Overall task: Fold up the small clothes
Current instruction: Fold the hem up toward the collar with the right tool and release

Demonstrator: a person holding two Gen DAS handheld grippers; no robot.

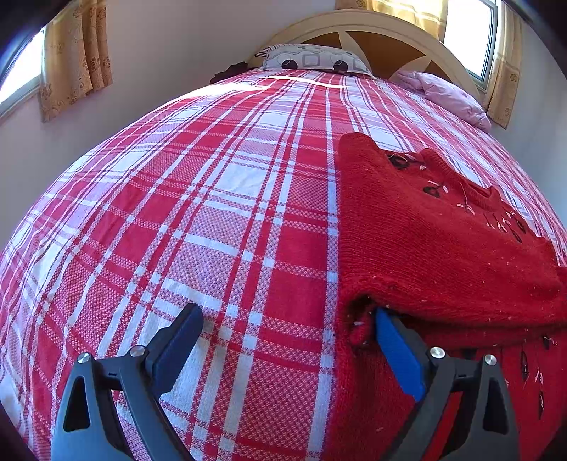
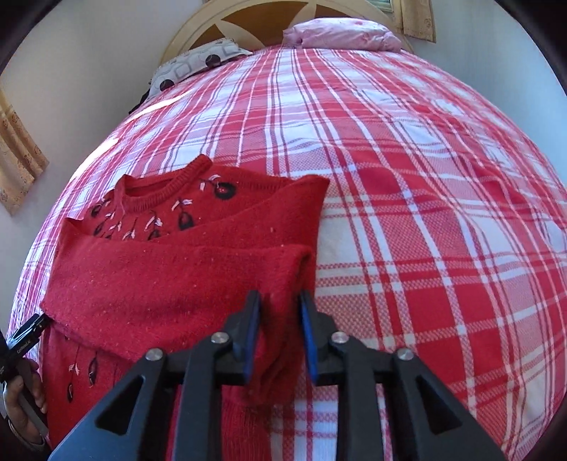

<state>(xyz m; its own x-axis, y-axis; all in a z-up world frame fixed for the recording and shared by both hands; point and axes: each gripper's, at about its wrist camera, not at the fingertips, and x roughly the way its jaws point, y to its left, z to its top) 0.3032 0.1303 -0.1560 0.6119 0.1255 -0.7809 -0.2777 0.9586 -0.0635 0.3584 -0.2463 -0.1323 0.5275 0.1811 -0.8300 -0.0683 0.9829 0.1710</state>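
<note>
Right tongs [image 2: 278, 301] pinching sweater [image 2: 170, 283] (left's view: unseen)

Red knit sweater [image 2: 170, 283], black-and-pink embroidery near collar, sleeves folded across, lying on bed

Home bedroom: bed with red plaid bedspread [image 1: 212, 212], arched wooden headboard [image 1: 389, 32] far ahead of the fingers, patterned pillow [image 1: 312, 60], curtained windows [image 1: 74, 53] either side.
</note>
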